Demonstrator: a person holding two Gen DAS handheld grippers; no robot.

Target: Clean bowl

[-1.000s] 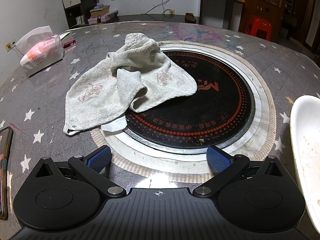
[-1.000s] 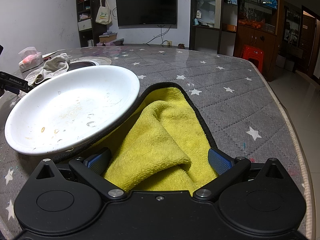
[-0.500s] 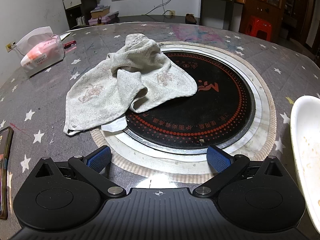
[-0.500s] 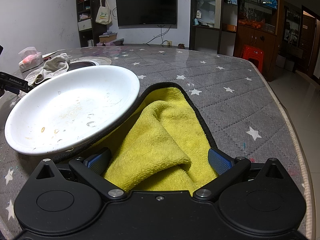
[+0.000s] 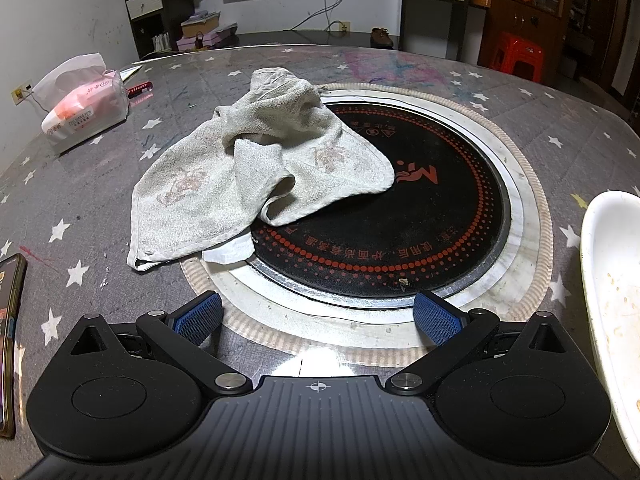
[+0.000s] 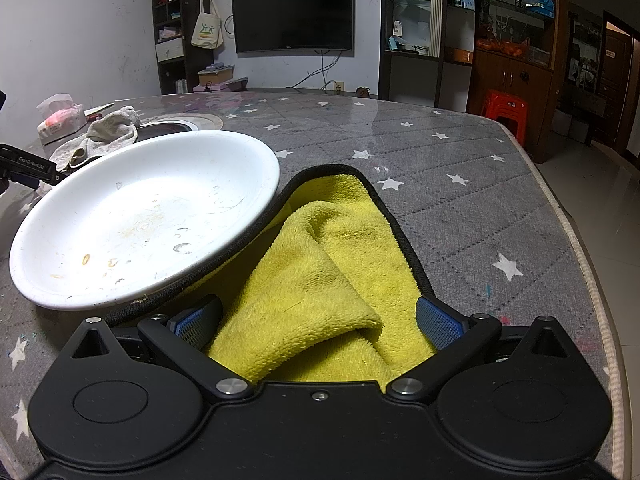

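Observation:
A shallow white bowl (image 6: 144,216) with dried food specks sits on the grey star-patterned table, partly on top of a folded yellow cloth (image 6: 320,280). Its rim also shows at the right edge of the left wrist view (image 5: 612,280). My right gripper (image 6: 318,320) is open, its blue pads on either side of the cloth's near fold, not squeezing it. My left gripper (image 5: 318,316) is open and empty, low over the near rim of the round black cooktop (image 5: 392,216).
A crumpled grey-white towel (image 5: 256,172) lies over the cooktop's left side. A tissue pack (image 5: 84,112) sits at the far left. A phone (image 5: 8,340) lies at the left edge. The table's right edge (image 6: 580,256) drops to the floor.

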